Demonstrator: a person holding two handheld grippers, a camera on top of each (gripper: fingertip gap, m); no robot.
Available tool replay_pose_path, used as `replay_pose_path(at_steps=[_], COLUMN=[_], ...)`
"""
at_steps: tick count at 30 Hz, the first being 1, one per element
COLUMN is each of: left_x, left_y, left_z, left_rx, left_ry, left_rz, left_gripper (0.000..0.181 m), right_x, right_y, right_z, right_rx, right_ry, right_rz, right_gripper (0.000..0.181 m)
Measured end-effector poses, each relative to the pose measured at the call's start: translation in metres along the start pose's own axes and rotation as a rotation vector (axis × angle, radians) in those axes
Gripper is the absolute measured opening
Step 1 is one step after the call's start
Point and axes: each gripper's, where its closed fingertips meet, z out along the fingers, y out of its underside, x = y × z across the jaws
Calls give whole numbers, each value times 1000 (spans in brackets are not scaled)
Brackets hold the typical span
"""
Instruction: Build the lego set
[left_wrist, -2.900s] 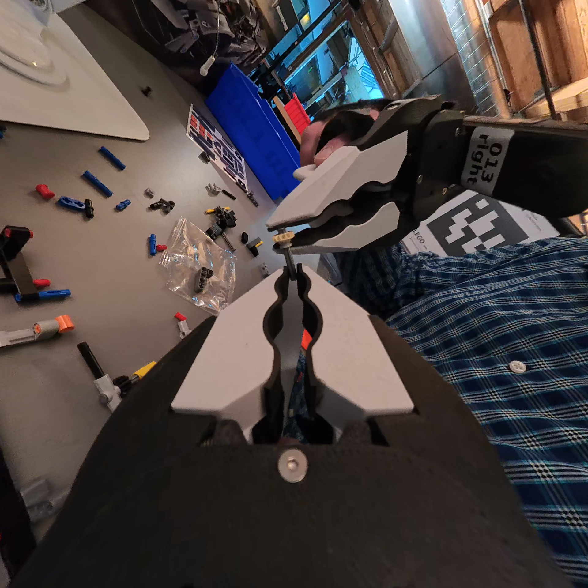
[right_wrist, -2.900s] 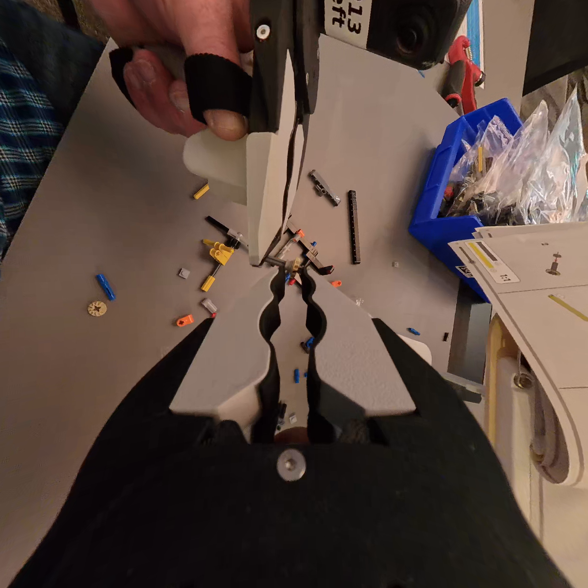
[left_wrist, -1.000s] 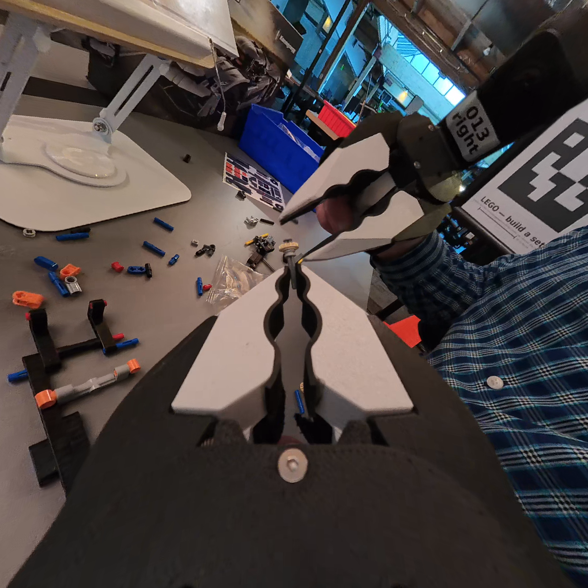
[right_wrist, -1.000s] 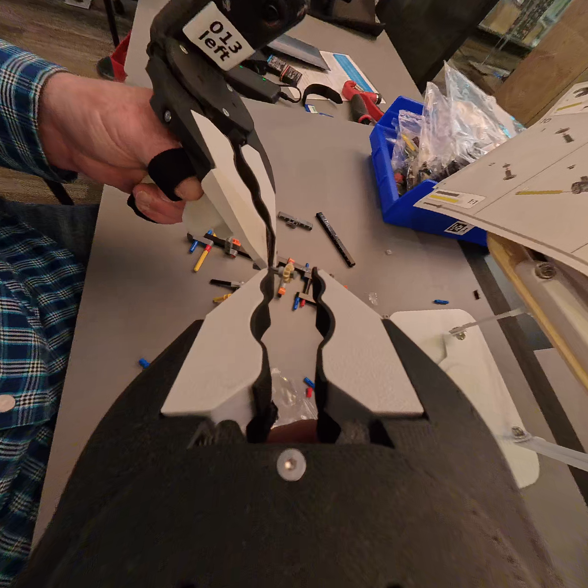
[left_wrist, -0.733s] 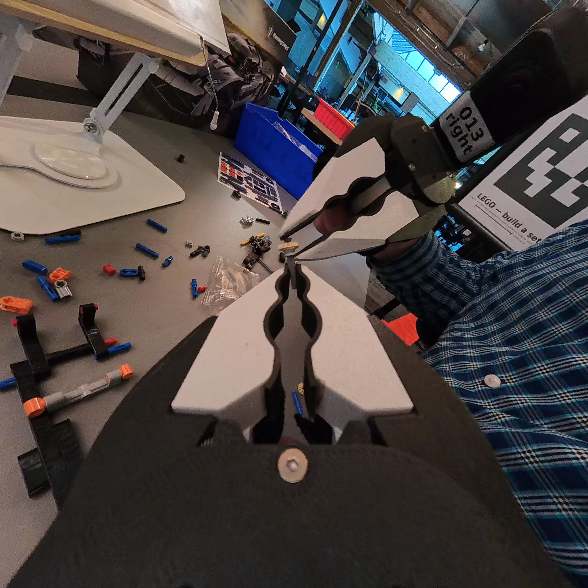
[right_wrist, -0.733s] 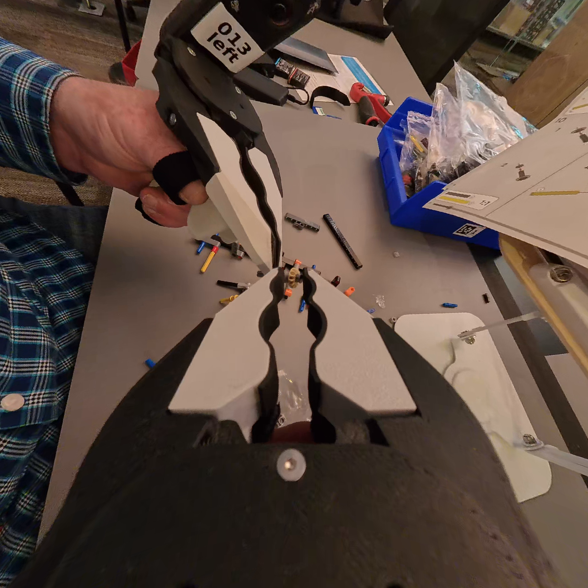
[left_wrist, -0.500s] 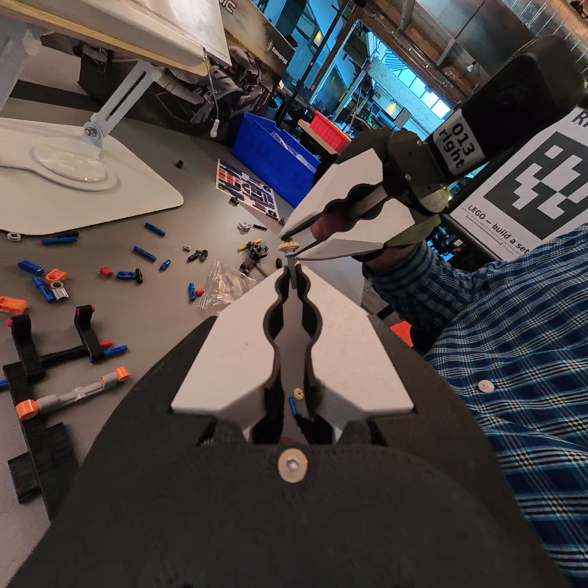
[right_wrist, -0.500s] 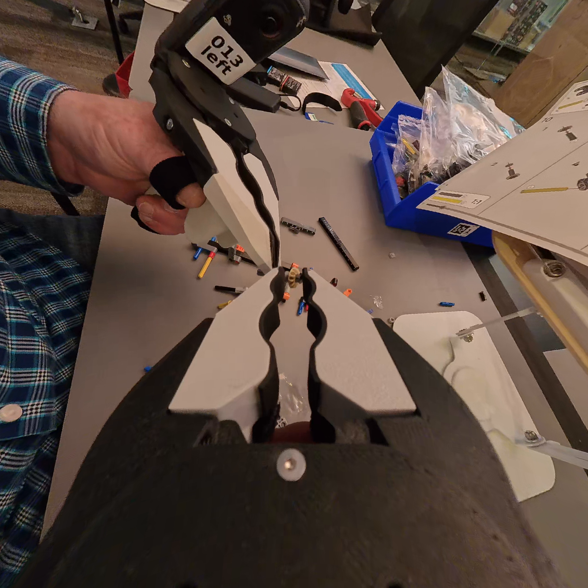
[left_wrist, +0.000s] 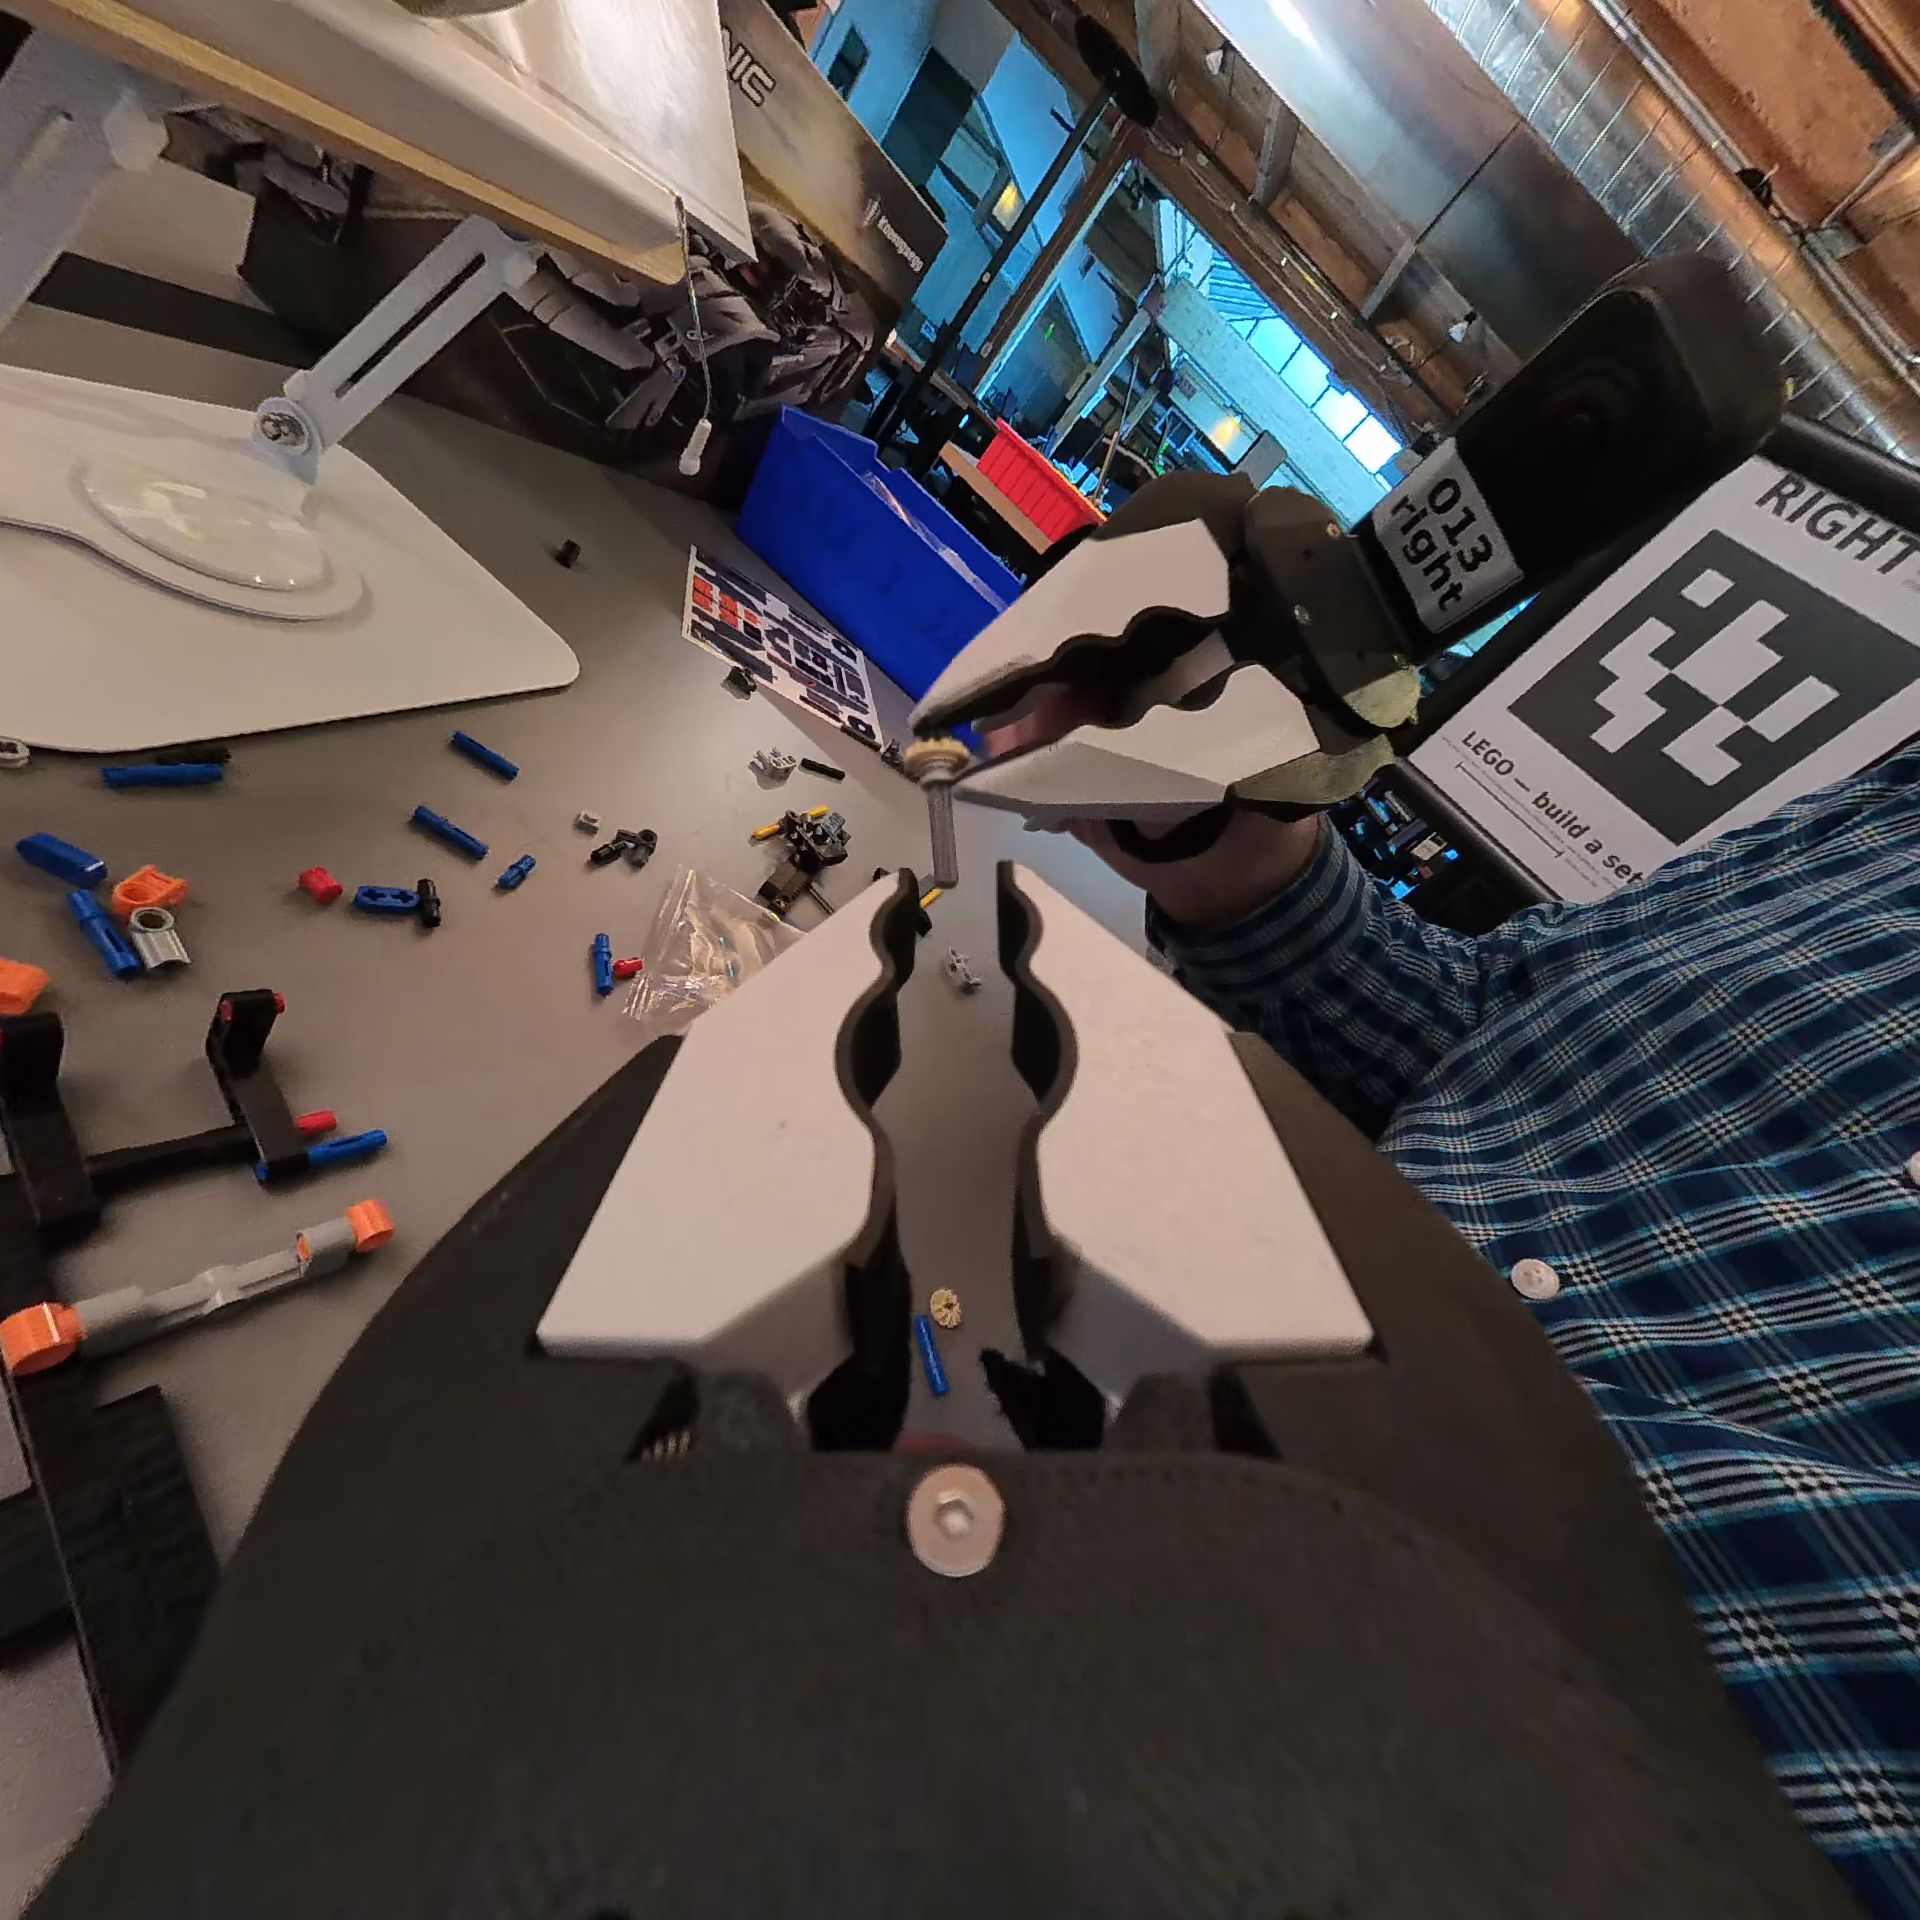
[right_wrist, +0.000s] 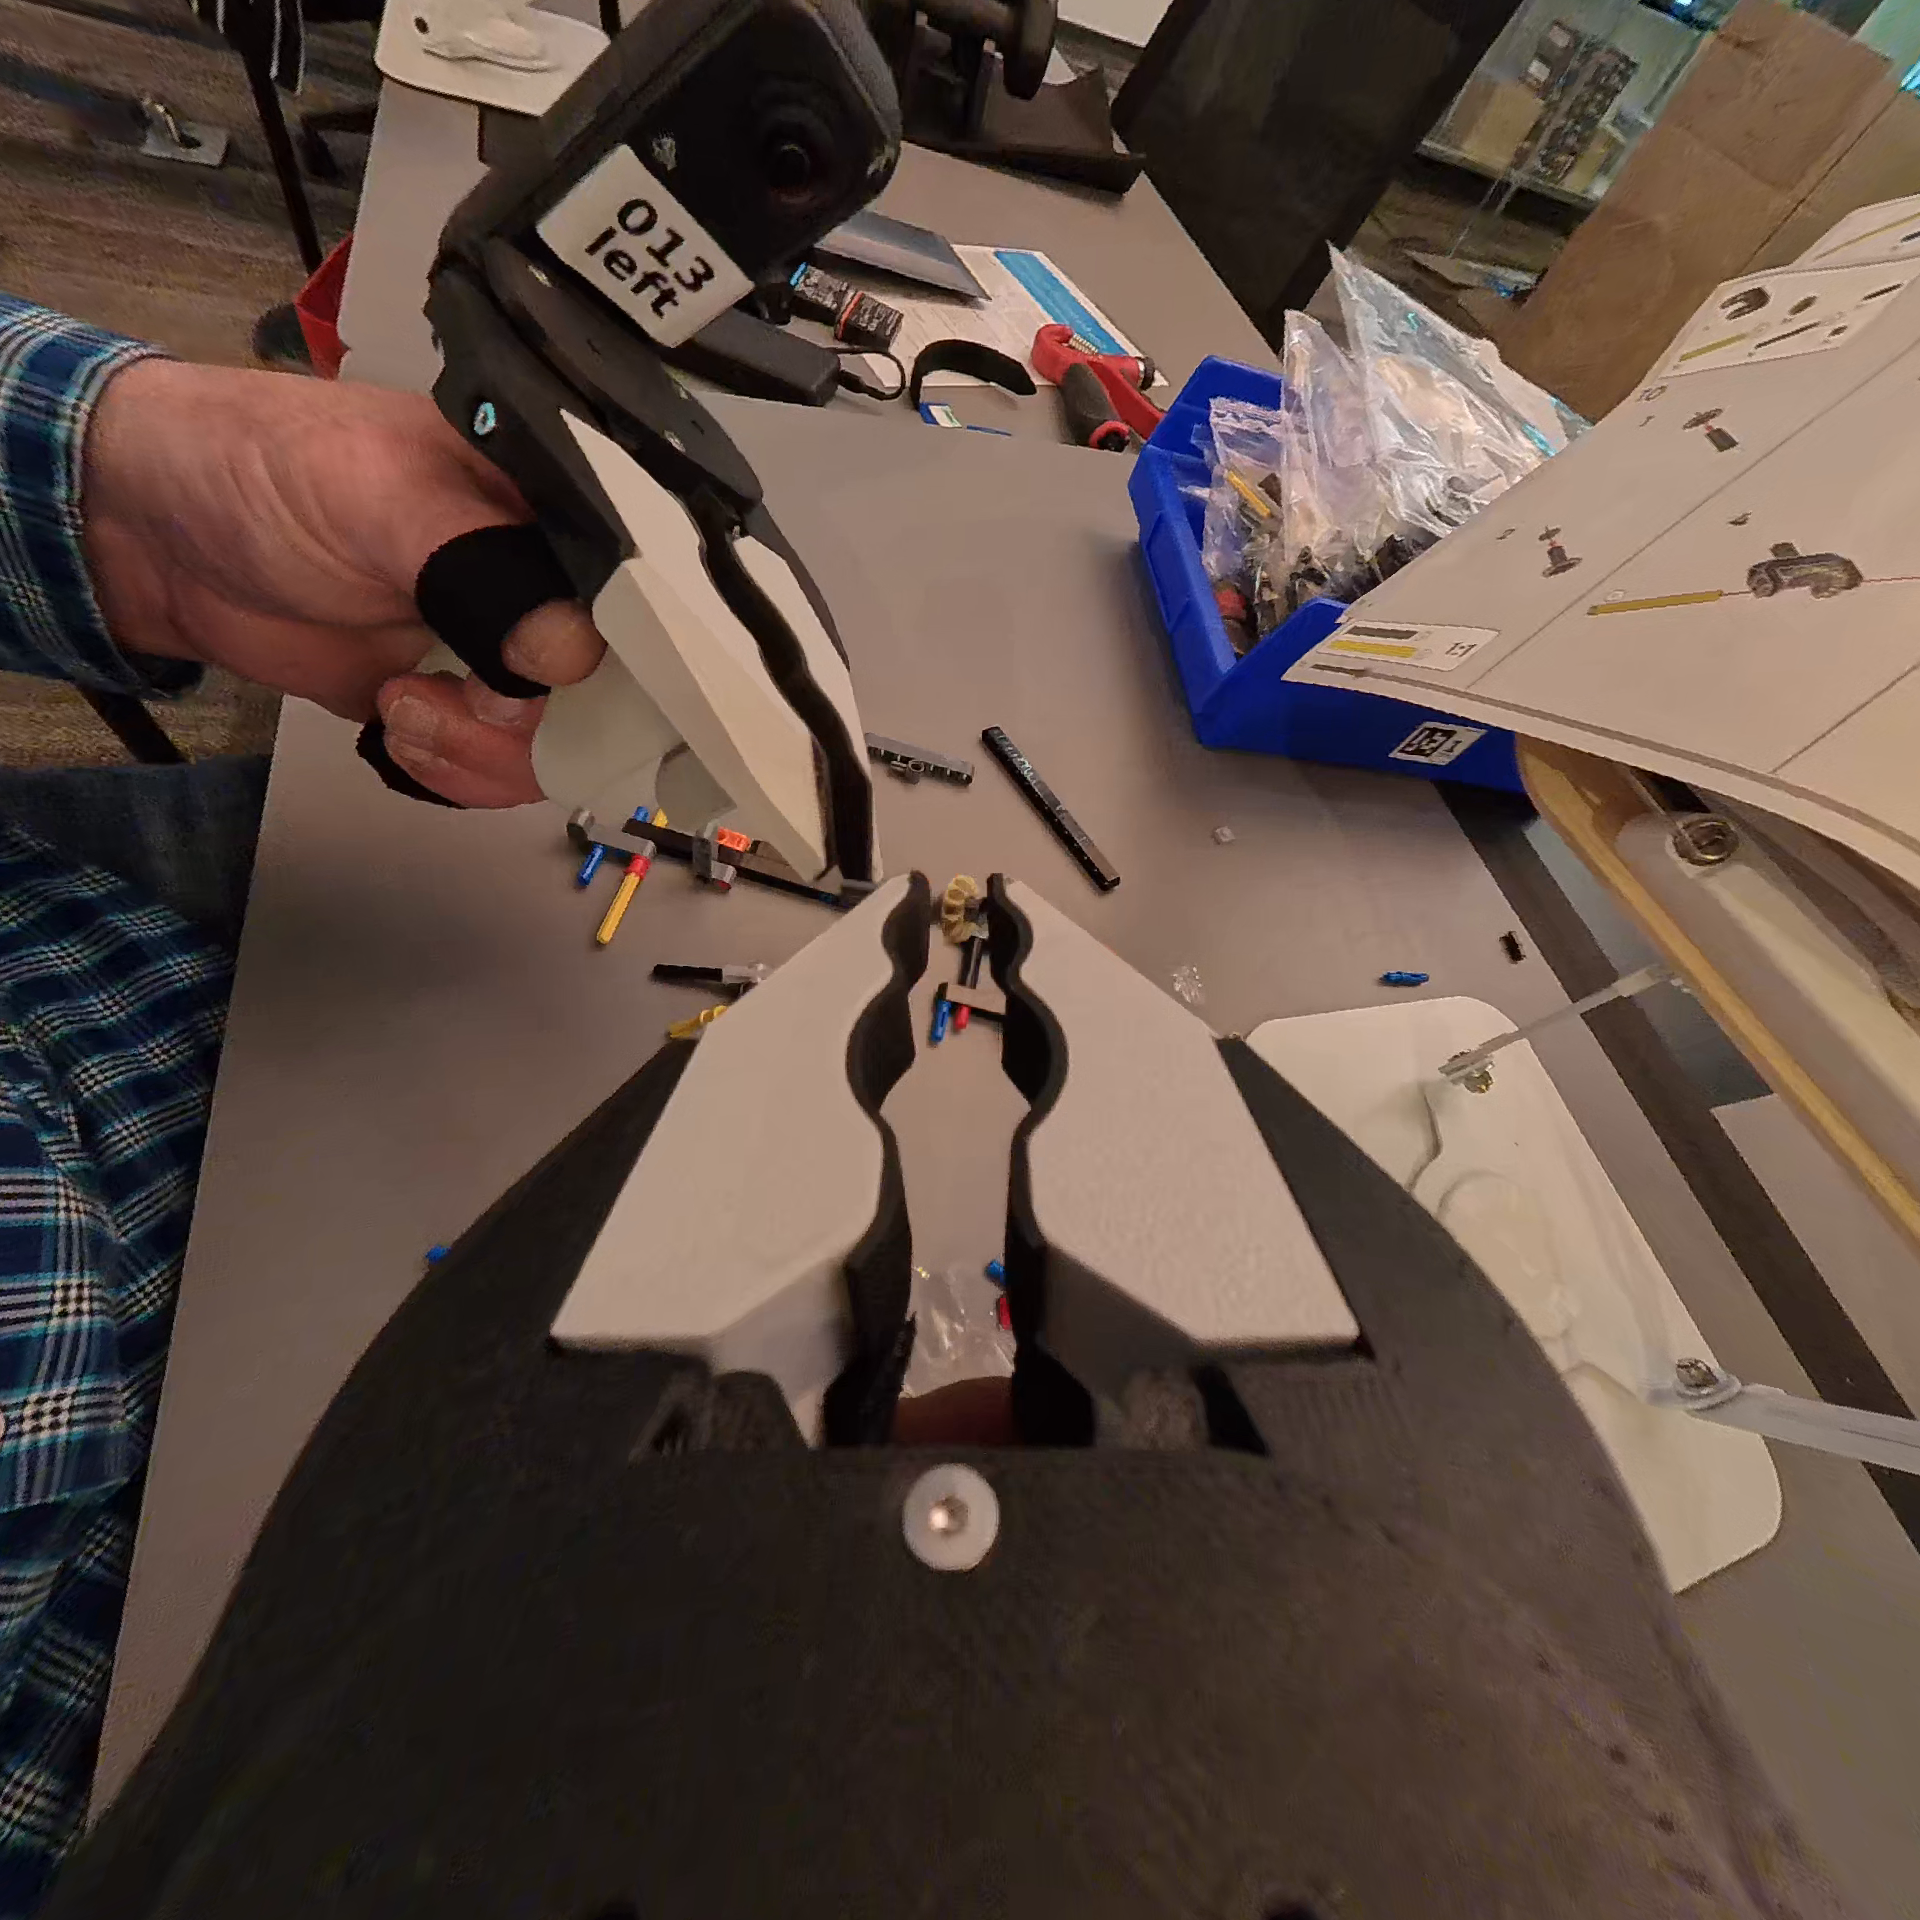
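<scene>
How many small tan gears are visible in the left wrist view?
2. One tan gear sits on the grey axle at the right gripper tips; another lies on the table. Others may be hidden.

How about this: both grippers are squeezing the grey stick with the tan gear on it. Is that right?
Not quite. Only the right gripper squeezes it, pinching at the gear on top of the stick. The left gripper is open, its jaws spread wide below the stick. The left wrist view shows this.
</scene>
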Motion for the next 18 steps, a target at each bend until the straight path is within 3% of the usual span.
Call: replay_pose_path(at_steps=[18], left_x=[0], left_y=[-4], left_z=[0], left_rx=[31], left_ry=[-8], left_rz=[-5], left_gripper=[1], right_x=[-1], right_y=[-7], right_z=[1], right_rx=[42], right_ry=[10], right_rz=[29], right_gripper=[14])
